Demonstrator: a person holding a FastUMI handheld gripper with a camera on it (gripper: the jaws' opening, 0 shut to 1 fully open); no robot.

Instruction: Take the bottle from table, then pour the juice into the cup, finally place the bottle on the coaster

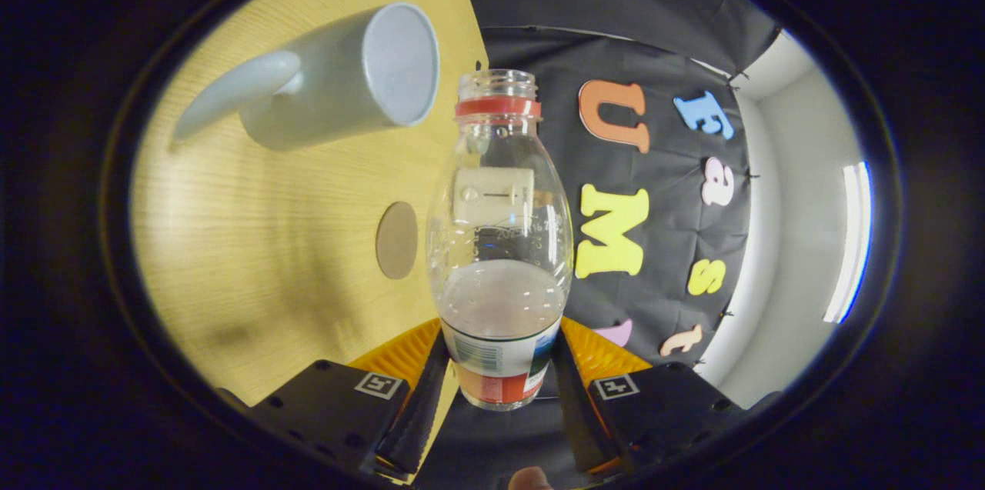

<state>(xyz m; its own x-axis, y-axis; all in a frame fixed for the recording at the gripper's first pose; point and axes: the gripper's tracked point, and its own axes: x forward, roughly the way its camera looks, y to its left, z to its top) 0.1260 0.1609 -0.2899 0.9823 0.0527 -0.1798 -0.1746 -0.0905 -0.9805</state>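
I see tool [499,390] clamped on bottle [499,244]; cup [338,82] near bottle mouth; bare tabletop [254,244] around coaster [397,240].

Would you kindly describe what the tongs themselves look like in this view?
The tongs have two blocky black bodies, one on each side, each with small round holes and a square white tag printed with a black pattern on top. Ribbed orange panels sit behind each body. Two slim fingers angle inward from the bodies. No cables or sleeves are in sight.
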